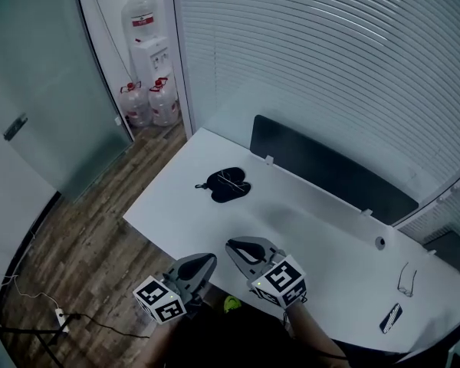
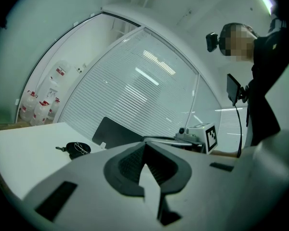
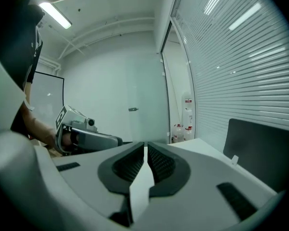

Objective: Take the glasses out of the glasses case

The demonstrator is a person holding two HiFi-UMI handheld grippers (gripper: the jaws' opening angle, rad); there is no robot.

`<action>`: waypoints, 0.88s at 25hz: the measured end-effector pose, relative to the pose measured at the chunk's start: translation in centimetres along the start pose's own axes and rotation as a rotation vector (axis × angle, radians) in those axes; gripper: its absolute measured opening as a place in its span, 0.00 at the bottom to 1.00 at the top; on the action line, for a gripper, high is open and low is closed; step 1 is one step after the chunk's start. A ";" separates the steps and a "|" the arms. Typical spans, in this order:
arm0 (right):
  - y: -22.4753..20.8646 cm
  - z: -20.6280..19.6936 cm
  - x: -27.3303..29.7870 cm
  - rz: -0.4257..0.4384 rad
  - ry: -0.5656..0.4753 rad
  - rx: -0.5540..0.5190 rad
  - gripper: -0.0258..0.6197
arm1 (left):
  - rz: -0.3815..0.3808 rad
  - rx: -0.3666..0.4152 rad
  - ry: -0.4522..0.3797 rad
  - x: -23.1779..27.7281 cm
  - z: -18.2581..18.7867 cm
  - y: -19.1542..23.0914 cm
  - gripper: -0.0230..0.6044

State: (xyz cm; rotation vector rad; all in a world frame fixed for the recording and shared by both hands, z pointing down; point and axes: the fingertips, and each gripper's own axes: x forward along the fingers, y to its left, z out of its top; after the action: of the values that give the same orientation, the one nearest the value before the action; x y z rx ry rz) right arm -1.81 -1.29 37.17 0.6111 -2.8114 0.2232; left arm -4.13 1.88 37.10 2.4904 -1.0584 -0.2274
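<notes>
My left tongs (image 1: 205,259) (image 2: 144,146) were shut with nothing between the pads. My right tongs (image 1: 234,245) (image 3: 145,146) were the same, with only a thin slit between the pads. I held them side by side, a little apart, by the near edge of the white worktop (image 1: 307,228). Each showed in the other's gripper view, marker cube and all.

The glasses case (image 1: 228,184) (image 2: 78,149) lay beyond them on the worktop's far left part, well apart from both tongs. It was black, soft-looking and rounded, with two lobes in the head view. A small tab stuck out at its left end and a thin pale line ran across its top. From there I could not tell whether it was open, or whether anything lay inside. My right gripper view did not catch it at all.

Far to my right on the worktop lay a thin wire-like thing (image 1: 405,280), too small to name. Just beside it was a small dark flat thing (image 1: 390,318), cut close by the picture's edge.

A dark panel (image 1: 330,171) stood along the worktop's far side, with white blinds (image 1: 330,52) behind it. In the far corner a water dispenser (image 1: 144,29) carried a bottle on top. Two red-capped jugs (image 1: 149,102) stood on the wooden floor (image 1: 84,244) at its foot, and I could not make out how full they were.
</notes>
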 end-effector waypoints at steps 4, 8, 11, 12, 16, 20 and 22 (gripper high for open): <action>-1.4 -0.5 0.2 -0.001 0.028 -0.004 0.07 | 0.004 -0.005 0.008 0.9 0.0 0.6 0.05; -2.6 -0.6 0.7 -0.013 0.038 -0.007 0.07 | -0.005 -0.007 0.016 2.0 0.0 1.2 0.05; -4.0 -0.4 1.5 -0.025 0.036 -0.002 0.07 | -0.027 -0.015 0.021 3.5 0.0 1.8 0.05; -4.6 -0.3 1.8 -0.031 0.033 0.000 0.08 | -0.033 -0.018 0.025 3.9 0.0 2.0 0.05; -6.0 -0.4 3.4 -0.052 0.046 0.018 0.09 | -0.034 -0.027 0.038 4.6 0.0 3.6 0.05; -7.5 -0.4 5.0 -0.071 0.063 0.042 0.13 | -0.062 -0.036 0.063 5.6 0.6 5.4 0.05; -8.5 -0.5 5.9 -0.084 0.076 0.049 0.15 | -0.076 -0.033 0.075 6.3 0.9 6.2 0.05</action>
State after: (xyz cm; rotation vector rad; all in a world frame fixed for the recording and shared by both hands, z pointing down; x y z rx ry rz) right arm -3.31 -11.11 40.07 0.7144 -2.7082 0.2939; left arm -4.06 -6.73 39.09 2.4914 -0.9234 -0.1709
